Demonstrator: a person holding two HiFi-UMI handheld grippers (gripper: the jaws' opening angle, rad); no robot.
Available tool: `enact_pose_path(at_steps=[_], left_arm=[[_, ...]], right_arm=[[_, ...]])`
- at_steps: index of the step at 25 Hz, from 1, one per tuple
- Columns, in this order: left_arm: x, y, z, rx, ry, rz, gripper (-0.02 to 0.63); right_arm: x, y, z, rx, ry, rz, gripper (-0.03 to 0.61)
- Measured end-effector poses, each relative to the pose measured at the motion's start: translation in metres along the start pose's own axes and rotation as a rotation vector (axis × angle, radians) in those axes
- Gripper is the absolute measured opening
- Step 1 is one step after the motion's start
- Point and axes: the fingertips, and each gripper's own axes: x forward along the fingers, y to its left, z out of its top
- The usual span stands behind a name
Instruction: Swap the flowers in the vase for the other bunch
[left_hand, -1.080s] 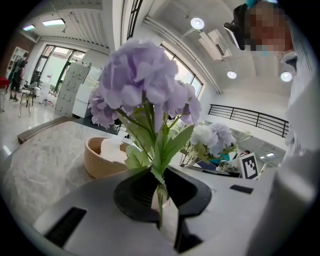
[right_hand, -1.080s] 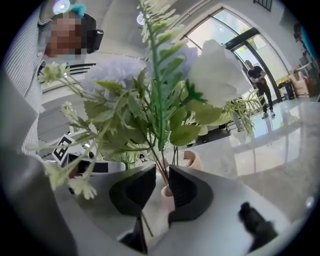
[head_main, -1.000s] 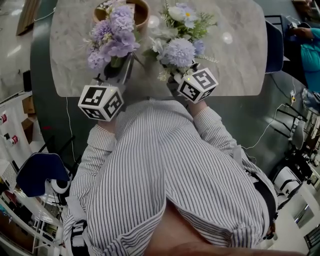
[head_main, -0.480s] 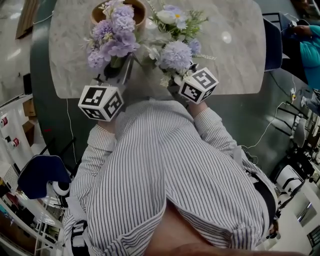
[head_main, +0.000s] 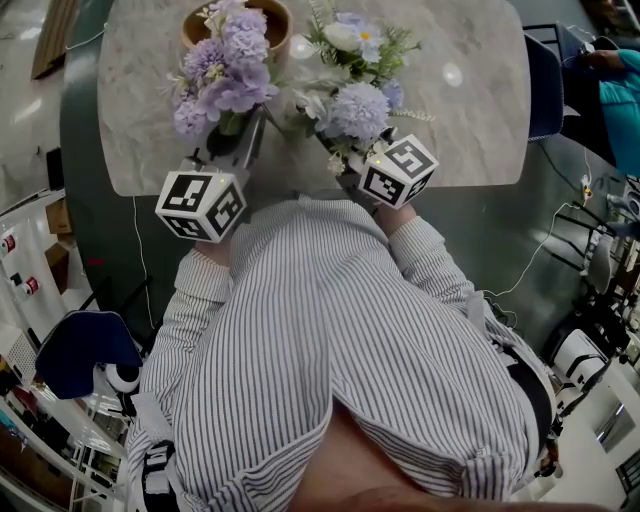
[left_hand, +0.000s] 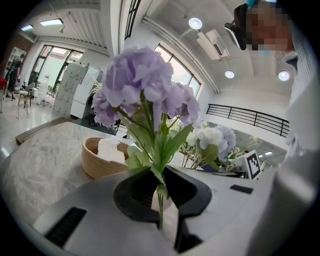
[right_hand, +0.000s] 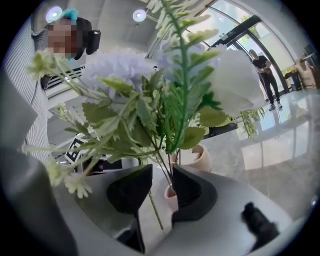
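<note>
Hand-held gripper on the left (left_hand: 159, 182) is clamped on the thin green stem of the purple bunch (left_hand: 142, 85), which rises straight out of its nearly closed jaws. The right hand-held gripper (right_hand: 162, 172) has just been opening. Its jaws stand apart, with the stems of the mixed white-and-lilac bunch (right_hand: 165, 90) loose between them and lying nearer the right-hand jaw.

Only the right gripper view shows a small pink vase (right_hand: 171, 196) low in that gap. Whether the stems stand in it I cannot tell.

The head view hides both sets of jaws and the vase under blooms. It shows the two bunches over the marble bench (head_main: 470, 130), purple at eleven o'clock from the person and mixed at twelve. The basket (head_main: 283, 30) sits at twelve o'clock from the purple bunch.
</note>
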Motion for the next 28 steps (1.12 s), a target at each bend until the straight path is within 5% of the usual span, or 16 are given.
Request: enact_pose_path(at_steps=[15, 19, 28], left_arm=[[-0.006, -0.001, -0.001, 0.001, -0.013, 0.003, 0.049], [-0.009, -0.003, 0.001, -0.001, -0.020, 0.006, 0.049], [-0.008, -0.007, 0.001, 0.000, -0.018, 0.012, 0.049]], right_arm=[[0.011, 0.010, -0.005, -0.207, 0.142, -0.020, 0.120], [0.016, 0.014, -0.002, -0.194, 0.127, -0.009, 0.120], [-0.002, -0.002, 0.009, 0.008, -0.009, -0.020, 0.126]])
